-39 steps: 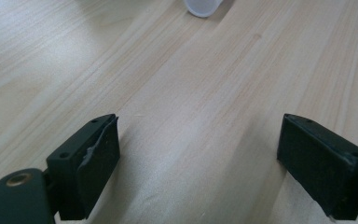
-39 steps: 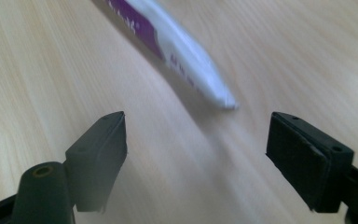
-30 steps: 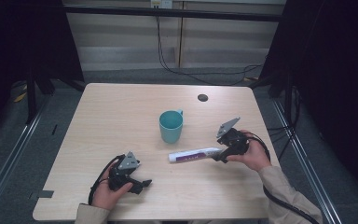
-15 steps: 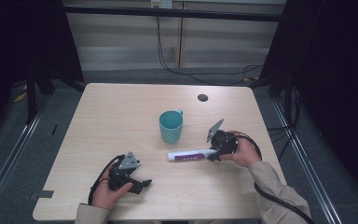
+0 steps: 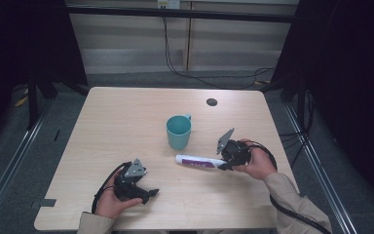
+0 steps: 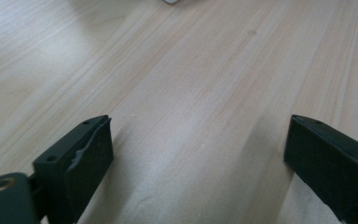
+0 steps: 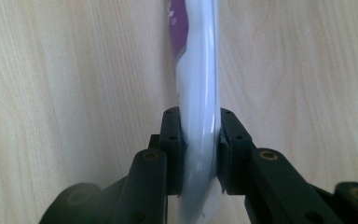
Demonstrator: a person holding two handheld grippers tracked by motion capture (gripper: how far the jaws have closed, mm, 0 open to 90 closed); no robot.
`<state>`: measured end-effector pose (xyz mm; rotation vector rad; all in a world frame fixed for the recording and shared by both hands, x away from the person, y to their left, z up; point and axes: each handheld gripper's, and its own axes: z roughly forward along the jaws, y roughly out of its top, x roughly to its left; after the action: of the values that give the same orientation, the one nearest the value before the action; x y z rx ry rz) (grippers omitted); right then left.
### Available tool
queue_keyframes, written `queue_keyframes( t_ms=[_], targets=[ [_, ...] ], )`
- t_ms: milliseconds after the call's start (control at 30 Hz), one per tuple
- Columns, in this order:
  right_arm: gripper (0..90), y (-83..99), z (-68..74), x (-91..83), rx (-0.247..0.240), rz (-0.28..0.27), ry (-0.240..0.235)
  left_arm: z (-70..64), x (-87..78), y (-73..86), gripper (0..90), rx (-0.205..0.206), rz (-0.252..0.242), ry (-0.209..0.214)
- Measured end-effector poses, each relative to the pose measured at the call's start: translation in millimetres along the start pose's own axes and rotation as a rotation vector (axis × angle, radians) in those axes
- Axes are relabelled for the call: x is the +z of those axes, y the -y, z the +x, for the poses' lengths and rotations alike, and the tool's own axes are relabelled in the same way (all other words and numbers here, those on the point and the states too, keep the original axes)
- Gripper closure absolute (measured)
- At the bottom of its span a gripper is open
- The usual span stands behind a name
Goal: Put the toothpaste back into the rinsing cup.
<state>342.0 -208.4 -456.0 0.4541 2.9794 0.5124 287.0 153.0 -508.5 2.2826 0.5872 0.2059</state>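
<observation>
The high view hangs above my side of the table (image 5: 126, 122), facing forward and down, far enough back to take in the whole top and floor around it. My left gripper (image 6: 196, 154) carries a camera close over the wood, looking low along its jaws across bare tabletop. The camera on my right gripper (image 7: 199, 149) looks along its jaws, very near the toothpaste tube (image 7: 198, 84), which the high view shares (image 5: 199, 161).
</observation>
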Motion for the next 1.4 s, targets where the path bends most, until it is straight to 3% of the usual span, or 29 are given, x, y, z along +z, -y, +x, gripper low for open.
queue_keyframes(
  t_ms=[133, 200, 300, 567, 767, 800, 1067, 1100, 1333, 1400],
  targets=[
    [74.8, 0.7, 8.2, -8.5, -0.005, -0.020, 0.001, -1.8, -1.5, -8.2, 12.9, -0.013, 0.048, -0.004],
    [74.8, -1.0, 12.1, -11.4, -0.028, -0.012, 0.006, -2.6, -3.1, -15.8, 16.9, 0.015, 0.106, 0.012],
    [74.9, -3.9, 17.8, -13.4, -0.032, -0.021, -0.001, -6.3, -5.9, -28.2, 17.0, 0.065, 0.146, 0.002],
    [74.9, -16.6, 28.6, -16.5, -0.062, -0.047, -0.012, -16.9, -12.9, -72.2, 20.7, 0.173, 0.162, -0.004],
    [75.1, -26.0, 36.0, -19.6, -0.089, -0.063, -0.012, -23.7, -8.9, -95.9, 24.0, 0.227, 0.175, -0.007],
    [75.1, -27.7, 37.4, -20.1, -0.094, -0.074, -0.018, -27.6, -4.3, -103.1, 25.0, 0.241, 0.182, 0.010],
    [75.2, -37.7, 45.8, -29.9, -0.146, -0.117, -0.019, -39.4, 25.3, -119.3, 32.7, 0.343, 0.276, 0.039],
    [75.2, -39.2, 47.4, -31.6, -0.150, -0.119, -0.017, -40.7, 28.2, -120.1, 33.7, 0.339, 0.281, 0.044],
    [75.1, -45.4, 53.1, -37.2, -0.201, -0.136, -0.023, -49.1, 37.0, -123.9, 49.4, 0.394, 0.346, 0.070],
    [75.0, -46.1, 53.9, -36.7, -0.219, -0.142, -0.030, -48.7, 37.0, -123.5, 59.1, 0.399, 0.376, 0.085]
  ],
)
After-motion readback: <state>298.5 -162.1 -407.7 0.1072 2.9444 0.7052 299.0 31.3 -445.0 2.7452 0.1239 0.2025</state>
